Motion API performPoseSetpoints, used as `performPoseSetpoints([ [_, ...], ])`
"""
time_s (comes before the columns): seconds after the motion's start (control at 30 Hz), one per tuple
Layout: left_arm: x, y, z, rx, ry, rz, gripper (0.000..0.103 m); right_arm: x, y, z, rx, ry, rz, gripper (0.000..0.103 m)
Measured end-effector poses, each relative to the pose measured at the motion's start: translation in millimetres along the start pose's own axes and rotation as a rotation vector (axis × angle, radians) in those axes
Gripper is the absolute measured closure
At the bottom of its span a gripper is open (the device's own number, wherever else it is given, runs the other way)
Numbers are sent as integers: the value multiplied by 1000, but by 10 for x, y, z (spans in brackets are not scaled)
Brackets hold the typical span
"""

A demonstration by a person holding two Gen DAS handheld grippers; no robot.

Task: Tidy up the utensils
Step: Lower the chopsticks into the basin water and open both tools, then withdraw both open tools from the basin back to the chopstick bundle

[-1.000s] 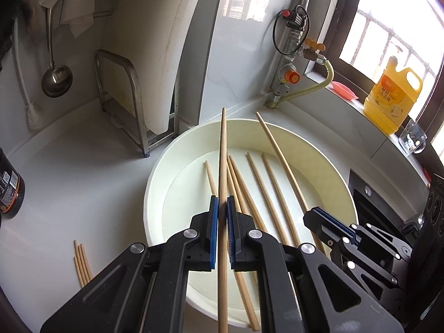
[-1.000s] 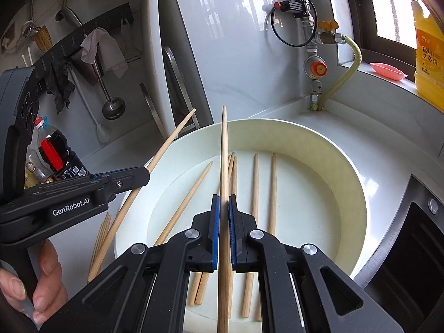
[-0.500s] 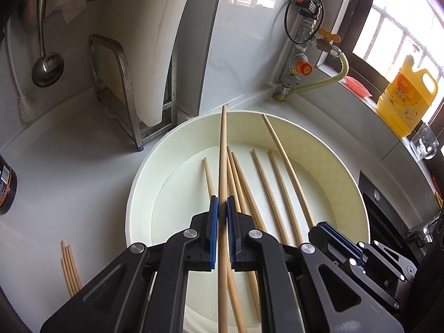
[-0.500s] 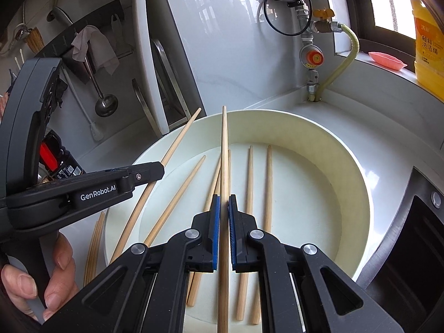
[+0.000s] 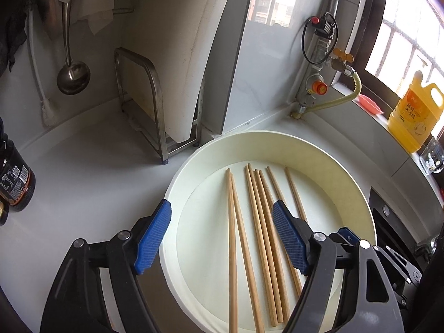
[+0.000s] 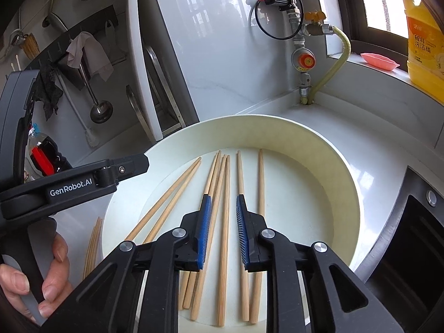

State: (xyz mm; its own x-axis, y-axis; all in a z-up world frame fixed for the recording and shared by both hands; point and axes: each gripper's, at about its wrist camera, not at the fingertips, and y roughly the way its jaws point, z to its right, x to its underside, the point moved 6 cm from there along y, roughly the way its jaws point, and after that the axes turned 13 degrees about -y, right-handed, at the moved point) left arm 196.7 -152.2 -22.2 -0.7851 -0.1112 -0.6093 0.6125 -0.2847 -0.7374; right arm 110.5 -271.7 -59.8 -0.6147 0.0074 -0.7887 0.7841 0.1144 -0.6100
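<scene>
Several wooden chopsticks [image 5: 258, 222] lie side by side in a large cream round basin [image 5: 347, 172], also in the right wrist view [image 6: 224, 208], basin [image 6: 327, 149]. My left gripper [image 5: 222, 222] is wide open and empty above the basin's left part. My right gripper [image 6: 223, 205] is partly open and empty, hovering over the middle chopsticks. The left gripper's body [image 6: 83, 183] shows at the left of the right wrist view, held by a hand.
A few more chopsticks [image 6: 93, 247] lie on the white counter left of the basin. A cutting board in a metal rack [image 5: 155, 122], a hanging ladle [image 5: 72, 75], a dark bottle [image 5: 14, 183], a gas valve [image 5: 316, 86], a yellow detergent jug [image 5: 413, 116] and a sink [image 6: 416, 238] surround it.
Both grippers have opened and released the chopsticks they held. Those chopsticks now lie flat in the basin with the others.
</scene>
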Motion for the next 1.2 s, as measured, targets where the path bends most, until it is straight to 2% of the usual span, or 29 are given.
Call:
performPoseSetpoints([
  [0.5,27,-329,-252,-10,-22,44,27,-77,-155,-119,-33,-8,36,76],
  [0.67,109,-447,-489,-45,-32,47,27,-80,-176,-289,-60,-40,38,72],
  [1.2,397,-1012,-1375,-157,-113,96,26,-20,-256,-1049,-184,-167,39,69],
])
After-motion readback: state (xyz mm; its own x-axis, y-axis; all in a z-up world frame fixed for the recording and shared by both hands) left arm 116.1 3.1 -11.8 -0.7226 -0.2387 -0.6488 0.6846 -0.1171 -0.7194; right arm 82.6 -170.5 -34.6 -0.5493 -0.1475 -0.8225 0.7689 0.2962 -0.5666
